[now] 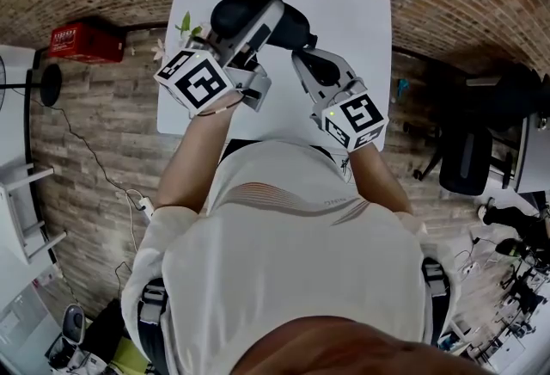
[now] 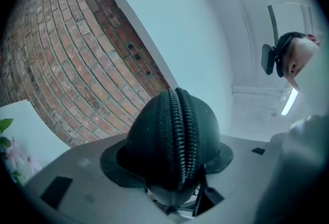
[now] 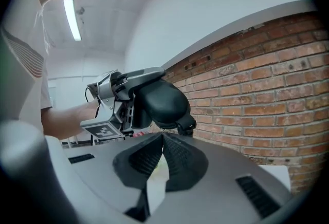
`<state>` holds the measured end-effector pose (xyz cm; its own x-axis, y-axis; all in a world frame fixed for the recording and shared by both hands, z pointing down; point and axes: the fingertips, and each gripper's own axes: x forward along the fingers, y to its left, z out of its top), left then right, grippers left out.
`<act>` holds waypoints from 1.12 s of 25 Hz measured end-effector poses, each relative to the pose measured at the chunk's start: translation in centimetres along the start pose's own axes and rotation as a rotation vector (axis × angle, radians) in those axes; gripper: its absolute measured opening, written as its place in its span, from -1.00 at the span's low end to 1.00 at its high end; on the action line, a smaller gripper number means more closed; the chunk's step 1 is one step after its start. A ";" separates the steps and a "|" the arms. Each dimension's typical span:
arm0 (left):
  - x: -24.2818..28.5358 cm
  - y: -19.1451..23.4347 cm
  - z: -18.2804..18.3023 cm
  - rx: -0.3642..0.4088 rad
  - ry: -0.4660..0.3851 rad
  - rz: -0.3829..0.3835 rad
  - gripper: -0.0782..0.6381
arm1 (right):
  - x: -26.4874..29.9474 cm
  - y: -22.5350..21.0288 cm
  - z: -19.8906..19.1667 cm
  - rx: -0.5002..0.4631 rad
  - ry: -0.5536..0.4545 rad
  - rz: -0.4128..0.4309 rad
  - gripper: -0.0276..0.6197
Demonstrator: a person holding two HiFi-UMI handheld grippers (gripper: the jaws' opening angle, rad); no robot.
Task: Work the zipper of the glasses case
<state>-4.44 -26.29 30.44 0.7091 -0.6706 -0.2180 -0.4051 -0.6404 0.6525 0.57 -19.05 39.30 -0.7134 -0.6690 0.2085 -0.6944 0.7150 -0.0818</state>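
the left gripper (image 2: 170, 160) is clamped on the glasses case (image 2: 172, 133), with one dark pad pressed against each broad side. the case stands on edge between the jaws, its closed zipper (image 2: 180, 130) running up the middle, facing that gripper's camera. one rounded end of the case pokes out well past the fingertips.

the right gripper (image 3: 162, 136) has its jaws drawn fully together, the ribbed pads meeting at a point. that point sits just under the end of the case that sticks out of the other gripper, right beside the small dark zipper pull (image 3: 186, 126). whether the tips actually pinch the pull cannot be told.

from the head view, both grippers are held up in front of the person, over the near edge of a white table (image 1: 352, 3). the right gripper's nose aims at the case from the side. a few green leaves (image 1: 186, 24) lie beyond the left gripper's marker cube (image 1: 198, 79).
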 end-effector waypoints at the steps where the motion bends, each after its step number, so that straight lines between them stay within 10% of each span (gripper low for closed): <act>1: 0.0 0.0 0.0 -0.001 -0.002 0.000 -0.05 | 0.0 0.0 0.0 -0.005 0.001 -0.002 -0.75; 28: -0.6 -0.2 -1.6 0.099 0.127 -0.025 -0.06 | 0.0 -2.6 -0.9 -0.102 0.056 -0.074 -0.75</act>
<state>-3.86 -25.22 31.58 0.7845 -0.6052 -0.1352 -0.4368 -0.6940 0.5723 2.44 -20.72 40.35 -0.6521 -0.7104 0.2647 -0.7298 0.6828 0.0344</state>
